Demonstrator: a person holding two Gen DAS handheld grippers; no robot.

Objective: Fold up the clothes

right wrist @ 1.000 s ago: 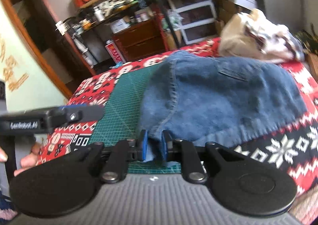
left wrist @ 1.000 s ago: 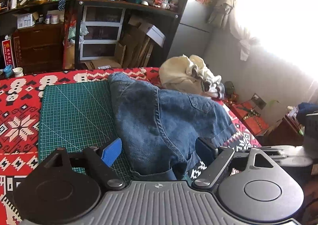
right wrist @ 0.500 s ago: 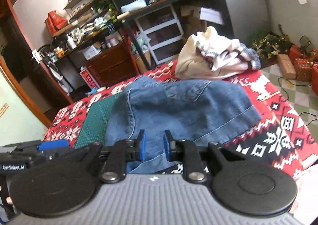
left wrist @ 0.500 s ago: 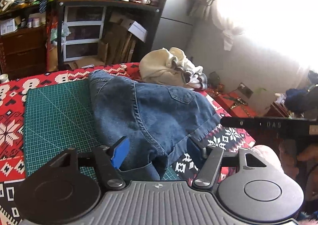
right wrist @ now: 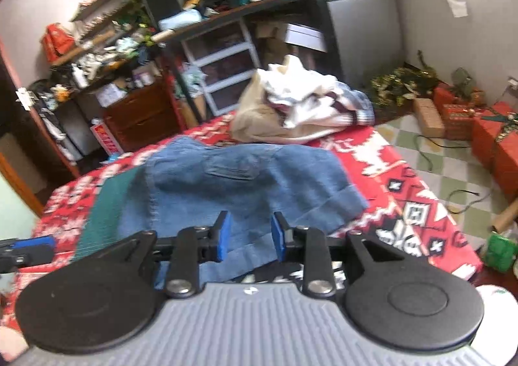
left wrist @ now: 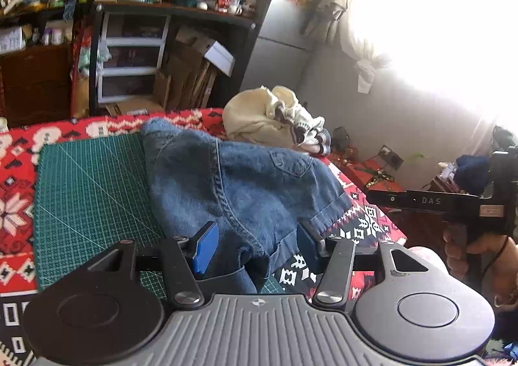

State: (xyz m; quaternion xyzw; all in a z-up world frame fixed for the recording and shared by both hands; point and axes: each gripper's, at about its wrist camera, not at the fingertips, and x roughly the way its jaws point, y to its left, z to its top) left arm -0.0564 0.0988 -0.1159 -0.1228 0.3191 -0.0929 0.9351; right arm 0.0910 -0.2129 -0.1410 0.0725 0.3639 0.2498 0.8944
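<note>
Where denim lies heaped across mat and cloth:

Garment: denim shorts [left wrist: 246,191], rumpled and partly doubled over, half on green cutting mat [left wrist: 90,191], half on red patterned cloth [left wrist: 365,220]; near hem bunched in a loose tuck.

Left gripper [left wrist: 255,243]: released, blue pads set wide, straddling the bunched near hem; cloth between the jaws but not pinched.

Right gripper [right wrist: 247,235]: released, pads parted, held above the near edge, gripping nothing.

Stage: fits either a hem about to be taken up or one just let go; not settled here.

Handling, as judged: if gripping, better to take a single hem layer square between the pads, both corners level, cloth kept taut so the stiff seam does not twist; tuck smoothed flat before any crease.

Other laundry: cream and striped pile [right wrist: 301,107] at the far end of the cloth, just beyond the shorts.

Hidden: nearest hem, under the tool bodies.

Unclear: layer count in the heap; right view blurred, so contact of pads with denim uncertain.

Cut off: front of cloth.
</note>
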